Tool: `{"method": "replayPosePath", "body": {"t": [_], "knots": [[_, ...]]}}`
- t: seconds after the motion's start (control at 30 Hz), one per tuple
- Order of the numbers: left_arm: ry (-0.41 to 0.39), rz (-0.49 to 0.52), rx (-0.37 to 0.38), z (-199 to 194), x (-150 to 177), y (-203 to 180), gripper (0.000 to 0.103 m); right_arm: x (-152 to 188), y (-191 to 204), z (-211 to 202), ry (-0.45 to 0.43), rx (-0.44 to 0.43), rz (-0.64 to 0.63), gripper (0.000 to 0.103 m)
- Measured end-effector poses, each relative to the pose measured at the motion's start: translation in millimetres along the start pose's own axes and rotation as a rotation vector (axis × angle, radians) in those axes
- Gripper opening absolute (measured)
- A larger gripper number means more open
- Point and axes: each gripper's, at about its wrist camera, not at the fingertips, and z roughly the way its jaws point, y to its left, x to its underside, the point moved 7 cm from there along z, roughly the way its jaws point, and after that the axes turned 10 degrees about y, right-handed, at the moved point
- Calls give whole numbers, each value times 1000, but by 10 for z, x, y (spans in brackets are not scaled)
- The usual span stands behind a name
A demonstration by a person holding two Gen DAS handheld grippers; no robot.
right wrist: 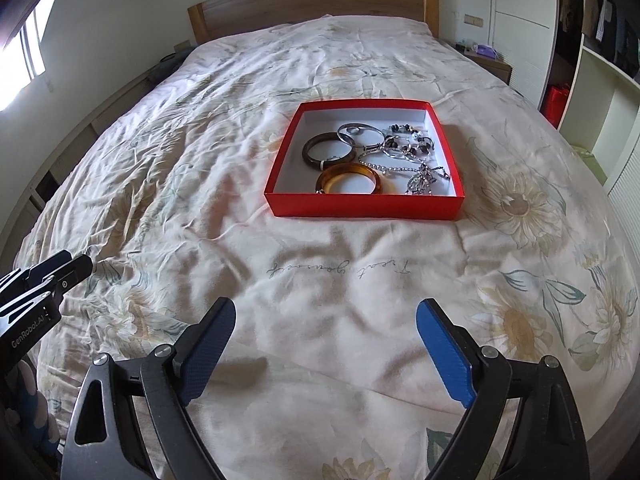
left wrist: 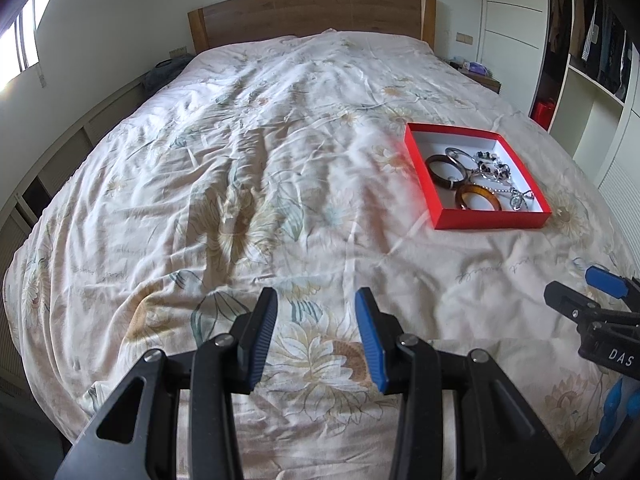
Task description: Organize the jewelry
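Observation:
A shallow red box (right wrist: pixel 362 206) with a white inside lies on the floral bedspread, straight ahead in the right wrist view and at the right in the left wrist view (left wrist: pixel 420 168). It holds a dark brown bangle (right wrist: pixel 310 152), an amber bangle (right wrist: pixel 374 178), a silver bangle (right wrist: pixel 345 133) and tangled silver chains and beads (right wrist: pixel 416 160). My right gripper (right wrist: pixel 326 316) is open and empty, short of the box. My left gripper (left wrist: pixel 316 300) is open and empty, left of the box.
The bedspread (right wrist: pixel 200 208) is wrinkled. A wooden headboard (right wrist: pixel 312 0) stands at the far end. A nightstand (right wrist: pixel 490 62) and open wardrobe shelves (right wrist: pixel 600 64) are at the right. A window (left wrist: pixel 24 40) is at the left.

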Motion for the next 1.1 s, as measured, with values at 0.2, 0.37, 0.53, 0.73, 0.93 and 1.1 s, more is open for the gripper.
{"method": "replayPosePath", "body": {"t": [0.2, 0.37, 0.53, 0.73, 0.93, 1.1], "knots": [[1, -2, -1, 3, 10, 5, 38, 1, -4, -2, -1, -1, -1, 91], [1, -1, 0, 0, 5, -1, 38, 0, -5, -1, -1, 0, -2, 91], [4, -2, 3, 13, 21, 3, 39, 1, -6, -2, -1, -1, -2, 91], [12, -2, 8, 35, 77, -1, 39, 3, -6, -3, -1, 0, -2, 91], [21, -1, 13, 45, 91, -18, 39, 4, -8, -4, -1, 0, -2, 92], [26, 0, 15, 49, 83, -36, 39, 5, -9, -6, -1, -1, -2, 92]]}}
